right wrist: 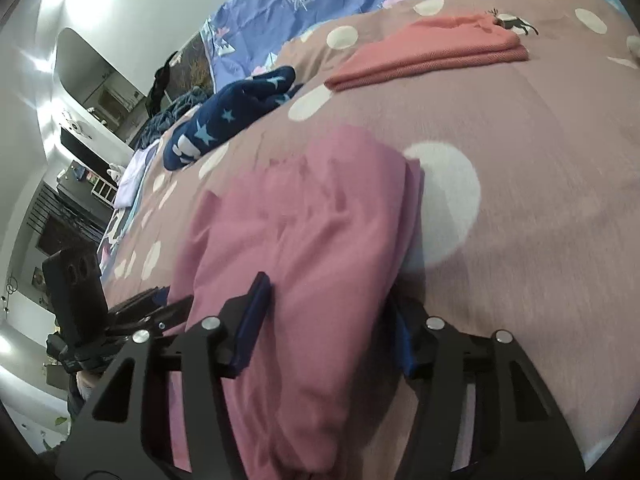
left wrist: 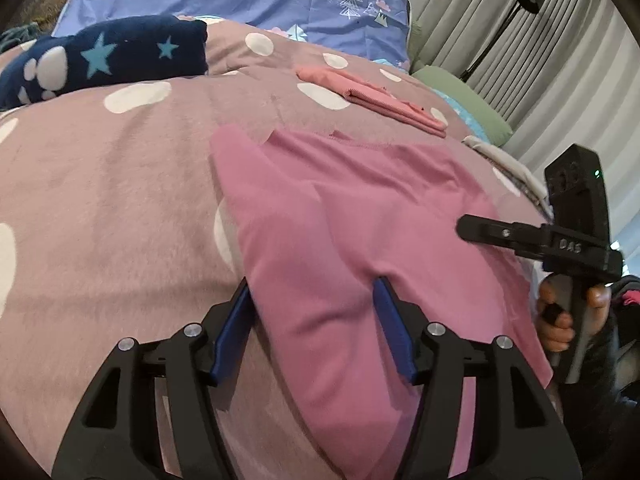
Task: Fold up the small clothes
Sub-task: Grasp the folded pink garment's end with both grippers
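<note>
Two open grippers straddle the pink garment (left wrist: pixel 360 216) lengthwise.

Near end of the pink garment (left wrist: pixel 360 240) ran under the left gripper (left wrist: pixel 314 292) and off the bottom edge of the left wrist view; hem not seen. In the right wrist view the same garment (right wrist: pixel 312 240) was motion-blurred, folds unclear, and its cloth covered most of the right gripper's (right wrist: pixel 332 292) right finger. Navy star-print cloth (left wrist: pixel 112 60) cut by the left edge. Small dark animal print on the folded salmon piece (right wrist: pixel 432 50) too small to identify. Shelf clutter at far left unreadable.
</note>
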Demonstrator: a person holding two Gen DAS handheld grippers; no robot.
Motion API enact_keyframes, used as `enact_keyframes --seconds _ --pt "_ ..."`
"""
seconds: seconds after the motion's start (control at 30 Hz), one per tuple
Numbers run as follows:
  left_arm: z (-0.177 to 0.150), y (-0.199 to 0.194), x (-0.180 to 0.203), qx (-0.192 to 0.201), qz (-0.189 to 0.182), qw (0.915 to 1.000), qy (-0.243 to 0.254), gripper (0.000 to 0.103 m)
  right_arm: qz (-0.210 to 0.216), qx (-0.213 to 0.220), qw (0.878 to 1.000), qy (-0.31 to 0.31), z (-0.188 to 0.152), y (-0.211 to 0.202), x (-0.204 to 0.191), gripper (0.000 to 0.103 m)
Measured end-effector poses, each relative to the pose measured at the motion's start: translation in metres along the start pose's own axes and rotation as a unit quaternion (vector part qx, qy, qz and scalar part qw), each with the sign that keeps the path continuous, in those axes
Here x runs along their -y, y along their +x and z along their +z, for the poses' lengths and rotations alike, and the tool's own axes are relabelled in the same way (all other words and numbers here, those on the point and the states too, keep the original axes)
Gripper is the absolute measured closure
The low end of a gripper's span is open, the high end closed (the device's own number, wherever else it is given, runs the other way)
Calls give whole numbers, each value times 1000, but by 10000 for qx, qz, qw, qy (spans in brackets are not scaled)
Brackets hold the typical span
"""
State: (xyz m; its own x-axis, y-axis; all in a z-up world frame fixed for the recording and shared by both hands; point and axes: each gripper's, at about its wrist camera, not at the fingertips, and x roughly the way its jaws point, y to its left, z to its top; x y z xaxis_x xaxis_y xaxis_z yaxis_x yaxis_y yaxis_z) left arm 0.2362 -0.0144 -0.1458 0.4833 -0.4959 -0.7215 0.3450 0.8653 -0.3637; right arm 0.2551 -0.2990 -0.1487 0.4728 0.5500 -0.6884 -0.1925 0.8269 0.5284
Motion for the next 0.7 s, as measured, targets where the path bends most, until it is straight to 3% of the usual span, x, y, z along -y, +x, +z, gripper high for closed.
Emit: enact_keyframes --seconds 0.2,0.57,0.7 --pt "3 4 -10 64 -446 9987 -243 42 339 226 9990 -188 -3 -1 6 47" --pt "3 4 -7 98 -439 9988 -207 42 318 210 9987 -344 -16 -13 2 50" --pt "-1 0 -4 38 -441 9989 -164 42 503 116 9975 -473 -33 -26 0 50"
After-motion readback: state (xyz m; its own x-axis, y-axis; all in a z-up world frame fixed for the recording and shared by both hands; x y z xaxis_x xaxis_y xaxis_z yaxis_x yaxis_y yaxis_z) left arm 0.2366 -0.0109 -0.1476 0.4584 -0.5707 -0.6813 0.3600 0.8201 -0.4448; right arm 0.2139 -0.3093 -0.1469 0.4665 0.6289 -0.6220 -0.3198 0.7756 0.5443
